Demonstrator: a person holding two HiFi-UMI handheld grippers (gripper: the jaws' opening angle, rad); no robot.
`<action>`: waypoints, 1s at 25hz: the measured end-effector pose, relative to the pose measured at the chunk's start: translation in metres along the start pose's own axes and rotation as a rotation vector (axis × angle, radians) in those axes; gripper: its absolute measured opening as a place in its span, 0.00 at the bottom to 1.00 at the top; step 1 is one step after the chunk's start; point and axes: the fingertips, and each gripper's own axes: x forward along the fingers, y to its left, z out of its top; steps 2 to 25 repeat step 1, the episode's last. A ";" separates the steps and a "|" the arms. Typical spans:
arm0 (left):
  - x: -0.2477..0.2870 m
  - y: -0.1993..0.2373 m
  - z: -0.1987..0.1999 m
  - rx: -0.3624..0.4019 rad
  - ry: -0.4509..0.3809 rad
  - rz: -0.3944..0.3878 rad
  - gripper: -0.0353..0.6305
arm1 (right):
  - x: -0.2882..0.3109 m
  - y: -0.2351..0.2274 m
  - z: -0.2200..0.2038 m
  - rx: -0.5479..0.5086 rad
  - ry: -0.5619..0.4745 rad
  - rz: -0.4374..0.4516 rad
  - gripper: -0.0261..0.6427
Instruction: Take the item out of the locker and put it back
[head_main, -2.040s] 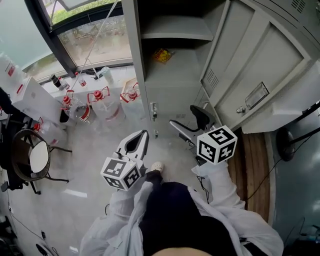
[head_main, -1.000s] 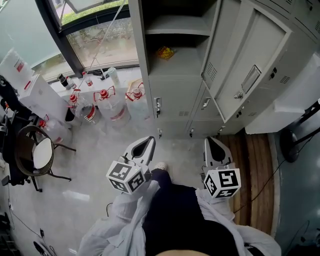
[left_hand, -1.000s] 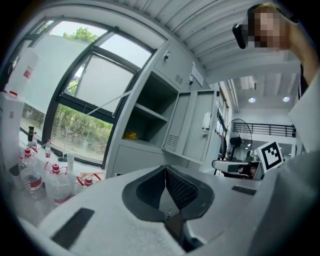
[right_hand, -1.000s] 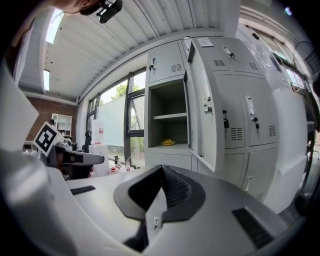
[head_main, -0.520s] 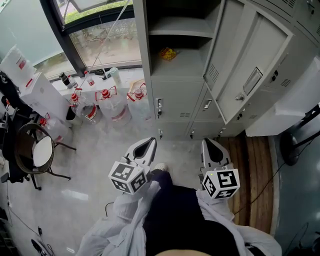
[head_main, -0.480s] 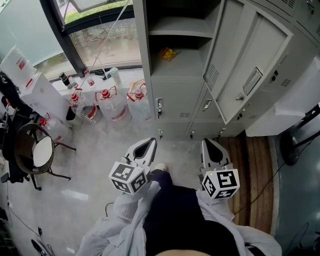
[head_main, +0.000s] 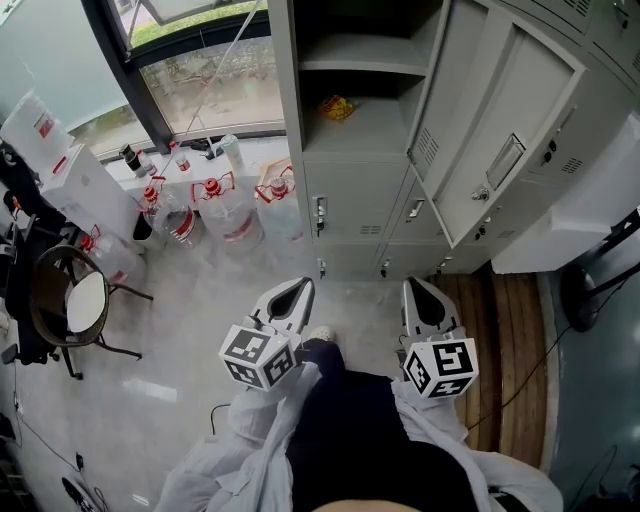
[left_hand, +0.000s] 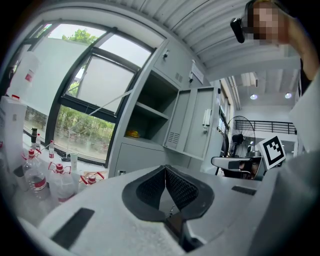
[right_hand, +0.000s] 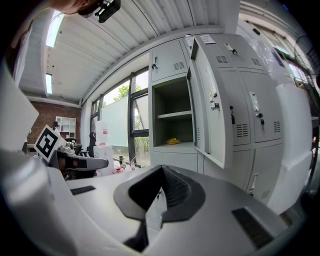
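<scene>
Since two seconds ago the right gripper (head_main: 413, 285) has come down from beside the locker door (head_main: 500, 110) and now hangs level with the left gripper (head_main: 302, 284), both low in front of the person; over the last half second nothing has shifted. Each gripper is closed on nothing, its ribbed black pads meeting at the tip inside a smooth grey shell. Each also carries a cube (head_main: 258, 356) of black-and-white square markers.

A crinkled yellow packet (head_main: 338, 107) lies on the floor of the open compartment of the grey sheet-metal locker (head_main: 350, 190), below a thin metal shelf (head_main: 360, 62). The door, with louvred vents and a small label holder (head_main: 503, 160), stands swung out to the right. No writing is legible.

Bare polished grey floor (head_main: 200, 290) lies between the grippers and the locker. Clear jugs with red caps (head_main: 225, 212) crowd the window side at left, just beside the locker's edge.
</scene>
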 end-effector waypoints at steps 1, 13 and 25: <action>-0.001 0.000 -0.001 -0.002 0.001 0.000 0.06 | 0.000 0.001 -0.001 0.001 0.001 0.001 0.04; -0.001 0.000 -0.001 -0.002 0.001 0.000 0.06 | 0.000 0.001 -0.001 0.001 0.001 0.001 0.04; -0.001 0.000 -0.001 -0.002 0.001 0.000 0.06 | 0.000 0.001 -0.001 0.001 0.001 0.001 0.04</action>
